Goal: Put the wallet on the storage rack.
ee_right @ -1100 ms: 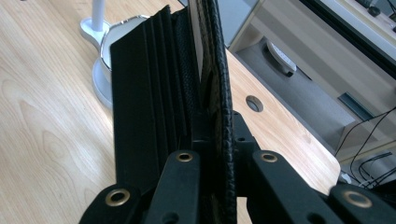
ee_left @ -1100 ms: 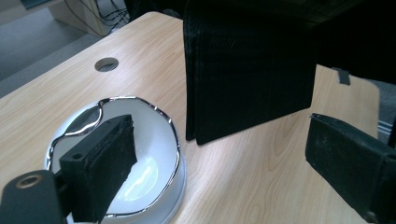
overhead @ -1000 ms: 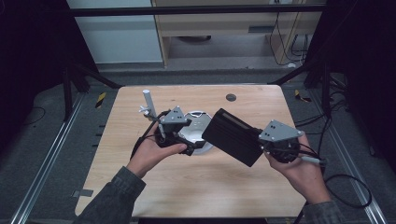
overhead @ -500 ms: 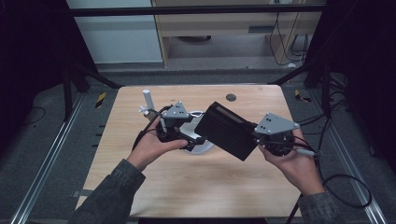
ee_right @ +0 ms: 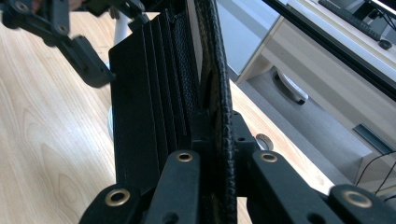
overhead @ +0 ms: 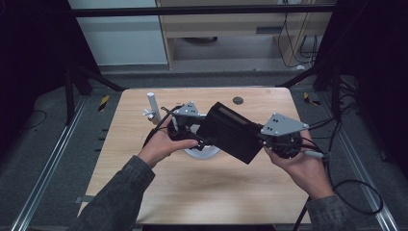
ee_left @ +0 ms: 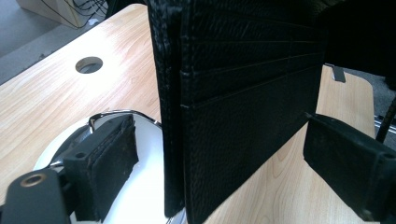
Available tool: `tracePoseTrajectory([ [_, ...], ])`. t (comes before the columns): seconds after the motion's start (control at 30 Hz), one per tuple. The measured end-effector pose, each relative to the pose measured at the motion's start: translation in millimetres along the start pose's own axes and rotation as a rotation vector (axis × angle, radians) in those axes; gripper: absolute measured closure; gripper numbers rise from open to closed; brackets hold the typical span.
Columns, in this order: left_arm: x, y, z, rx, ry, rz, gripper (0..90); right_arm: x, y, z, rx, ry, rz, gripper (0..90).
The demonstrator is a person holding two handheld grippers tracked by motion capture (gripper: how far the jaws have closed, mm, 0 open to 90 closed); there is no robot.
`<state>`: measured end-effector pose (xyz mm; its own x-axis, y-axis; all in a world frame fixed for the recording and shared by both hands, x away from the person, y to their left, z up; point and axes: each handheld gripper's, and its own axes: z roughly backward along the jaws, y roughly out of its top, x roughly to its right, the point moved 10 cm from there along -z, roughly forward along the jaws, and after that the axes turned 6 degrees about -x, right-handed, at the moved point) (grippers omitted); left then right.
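Both grippers have drawn closer over the counter (overhead: 159,192) since a second ago, carrying the black wallet (overhead: 231,132) leftward above the white plate (overhead: 202,153). Right gripper (overhead: 263,139) clamps the wallet's edge between its fingers (ee_right: 187,186), holding it off the counter. Left gripper (overhead: 204,140) stands with its fingers (ee_left: 105,163) wide, one on either side of the wallet's open flap, not pressing it.

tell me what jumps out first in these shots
A black wallet held up above the middle of the wooden table, the right gripper shut on its edge. The left gripper has its jaws open around the wallet's other end, over a white plate.
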<state>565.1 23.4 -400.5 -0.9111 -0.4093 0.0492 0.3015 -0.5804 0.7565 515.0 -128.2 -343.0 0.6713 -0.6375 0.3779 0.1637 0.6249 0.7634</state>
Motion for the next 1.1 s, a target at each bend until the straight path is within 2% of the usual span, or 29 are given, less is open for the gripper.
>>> tracePoseTrajectory([
  [0.07, -0.4, 1.9, -1.6, 0.000, -0.011, 0.007, 12.2, -0.3, 0.7, 0.5, 0.007, 0.009, -0.007, 85.2],
  [0.17, -1.2, 4.7, -2.0, 0.013, -0.007, 0.009, 15.9, -0.9, 0.8, 0.4, 0.011, 0.013, -0.007, 85.3],
  [0.27, -1.4, 5.6, -5.1, 0.015, -0.030, 0.018, 24.4, -2.0, 0.5, 0.4, 0.017, 0.018, -0.008, 85.2],
  [0.37, -0.6, 3.7, -10.5, 0.000, -0.058, 0.026, 28.4, -3.6, -1.0, -0.5, 0.019, 0.024, -0.011, 85.2],
  [0.43, 1.4, 2.7, -11.3, -0.008, -0.071, 0.007, 39.9, -5.2, -3.3, -1.9, 0.015, 0.029, -0.011, 85.2],
  [0.5, 3.0, -0.5, -9.0, -0.033, -0.081, -0.007, 55.5, -6.5, -10.1, -4.9, 0.000, 0.034, -0.008, 85.0],
  [0.53, 3.0, -0.5, -9.0, -0.033, -0.081, -0.007, 59.3, -6.5, -10.1, -4.9, 0.000, 0.034, -0.008, 85.0],
  [0.57, 3.8, -0.8, -6.8, -0.037, -0.084, -0.005, 59.3, -6.9, -12.5, -5.7, 0.000, 0.039, -0.013, 85.0],
  [0.63, 6.4, -0.2, -0.9, -0.043, -0.088, 0.001, 66.8, -8.2, -17.8, -8.0, -0.002, 0.052, -0.012, 84.8],
  [0.77, 12.2, 5.4, 12.8, -0.057, -0.070, -0.010, 78.8, -11.2, -31.6, -15.5, -0.029, 0.062, -0.008, 84.5],
  [0.87, 15.0, 10.1, 21.1, -0.095, -0.033, -0.037, 79.8, -13.9, -39.9, -22.4, -0.039, 0.071, -0.020, 84.5],
  [1.0, 14.7, 20.7, 32.5, -0.105, -0.002, -0.031, 80.4, -17.9, -45.5, -30.5, -0.028, 0.086, -0.041, 82.1],
  [1.03, 13.6, 23.8, 35.5, -0.108, 0.005, -0.030, 80.5, -23.1, -49.8, -36.1, -0.033, 0.104, -0.059, 73.1],
  [1.07, 11.9, 27.6, 38.4, -0.107, 0.021, -0.026, 80.5, -23.1, -49.8, -36.1, -0.033, 0.104, -0.059, 73.1],
  [1.1, 8.0, 34.1, 44.7, -0.114, 0.048, -0.031, 80.6, -29.6, -56.6, -42.0, -0.044, 0.118, -0.077, 62.4],
])
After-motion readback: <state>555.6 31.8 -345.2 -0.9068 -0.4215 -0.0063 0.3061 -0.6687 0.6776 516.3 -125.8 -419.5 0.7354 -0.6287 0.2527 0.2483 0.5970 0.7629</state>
